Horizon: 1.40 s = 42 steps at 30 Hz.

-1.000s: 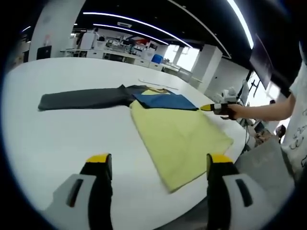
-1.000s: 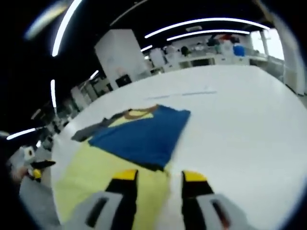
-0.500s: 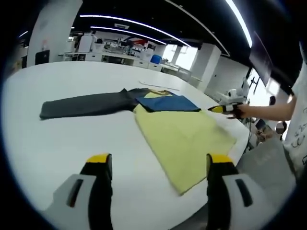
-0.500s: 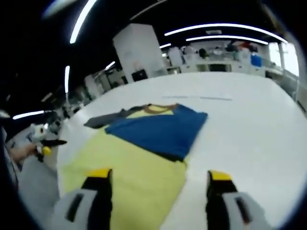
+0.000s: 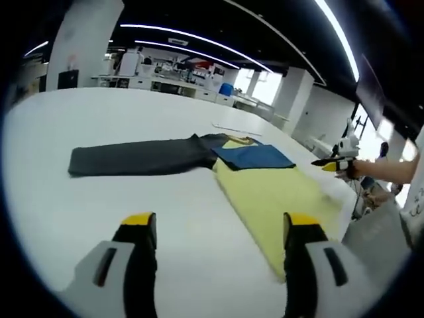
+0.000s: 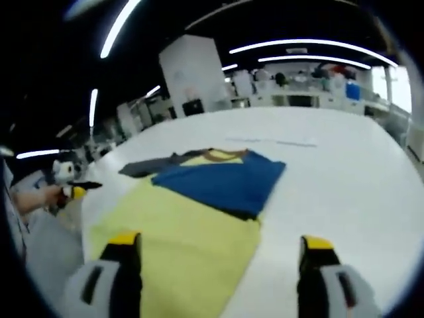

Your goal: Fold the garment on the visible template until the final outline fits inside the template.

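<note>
Both your grippers, left (image 5: 213, 232) and right (image 6: 215, 255), hang empty with jaws apart; the garment's grey sleeve (image 5: 136, 156) sprawls across the table (image 5: 86, 212), likely overshooting the outline.

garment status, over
Both tools open, off the cloth. Garment flat on table, blue sleeve folded in, grey sleeve still out. Nothing in the way.

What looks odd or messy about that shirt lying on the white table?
The yellow shirt lies half folded: its blue sleeve is folded across the chest, while the dark grey sleeve sticks straight out over the white table.
</note>
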{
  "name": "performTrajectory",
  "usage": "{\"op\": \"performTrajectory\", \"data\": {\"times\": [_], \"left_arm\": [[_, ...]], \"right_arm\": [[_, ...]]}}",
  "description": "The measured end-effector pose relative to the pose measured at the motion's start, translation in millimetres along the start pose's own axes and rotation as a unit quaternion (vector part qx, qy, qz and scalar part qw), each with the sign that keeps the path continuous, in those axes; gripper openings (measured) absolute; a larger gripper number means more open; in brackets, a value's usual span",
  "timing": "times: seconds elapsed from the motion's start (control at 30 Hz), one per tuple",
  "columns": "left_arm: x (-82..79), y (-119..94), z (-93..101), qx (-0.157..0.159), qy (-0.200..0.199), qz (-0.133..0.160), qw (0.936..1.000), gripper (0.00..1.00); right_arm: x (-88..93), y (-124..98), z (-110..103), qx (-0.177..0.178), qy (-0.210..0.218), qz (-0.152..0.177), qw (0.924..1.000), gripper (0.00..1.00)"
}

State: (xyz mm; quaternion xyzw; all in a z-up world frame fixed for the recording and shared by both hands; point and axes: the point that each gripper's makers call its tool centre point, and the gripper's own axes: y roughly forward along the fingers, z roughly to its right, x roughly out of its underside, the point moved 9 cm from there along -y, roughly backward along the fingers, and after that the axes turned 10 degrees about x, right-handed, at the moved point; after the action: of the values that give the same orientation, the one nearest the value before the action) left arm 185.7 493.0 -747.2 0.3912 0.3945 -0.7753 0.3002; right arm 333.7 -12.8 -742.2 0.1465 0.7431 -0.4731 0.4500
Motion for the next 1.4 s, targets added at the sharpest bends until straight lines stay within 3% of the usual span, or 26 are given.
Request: {"op": "performTrajectory", "data": {"times": [0.17, 0.2, 0.3, 0.47, 0.6, 0.7, 1.03, 1.4], "left_arm": [[-9.4, -1.1, -41.4, -0.042, 0.001, 0.003, 0.9991, 0.76], [-11.8, -2.3, -51.6, -0.062, -0.003, 0.002, 0.9980, 0.76], [-20.8, -4.8, -70.0, -0.088, -0.008, 0.021, 0.9959, 0.76], [-25.5, -11.1, -102.2, -0.152, -0.031, 0.035, 0.9872, 0.74], [-25.6, -11.5, -119.6, -0.176, -0.039, 0.031, 0.9832, 0.70], [-30.8, -10.1, -149.0, -0.195, -0.044, 0.033, 0.9793, 0.68], [-36.3, -1.1, -182.4, -0.237, -0.054, 0.025, 0.9696, 0.53], [-37.3, -0.5, -183.2, -0.263, -0.049, 0.008, 0.9635, 0.35]], "right_arm": [[5.8, -8.8, -4.2, 0.002, 0.006, 0.001, 1.0000, 0.98], [6.8, -9.9, -5.0, 0.002, 0.008, 0.002, 1.0000, 0.98], [11.0, -16.7, -10.8, 0.001, 0.010, 0.003, 0.9999, 0.98], [13.7, -24.8, -15.2, 0.001, 0.010, 0.003, 0.9999, 0.97], [14.1, -33.3, -17.9, 0.003, 0.014, 0.007, 0.9999, 0.97], [15.3, -37.8, -16.3, 0.007, 0.018, 0.008, 0.9998, 0.97], [16.7, -50.2, -15.8, 0.019, 0.029, 0.008, 0.9994, 0.96], [19.2, -54.1, -11.2, 0.028, 0.039, 0.006, 0.9989, 0.93]]}}
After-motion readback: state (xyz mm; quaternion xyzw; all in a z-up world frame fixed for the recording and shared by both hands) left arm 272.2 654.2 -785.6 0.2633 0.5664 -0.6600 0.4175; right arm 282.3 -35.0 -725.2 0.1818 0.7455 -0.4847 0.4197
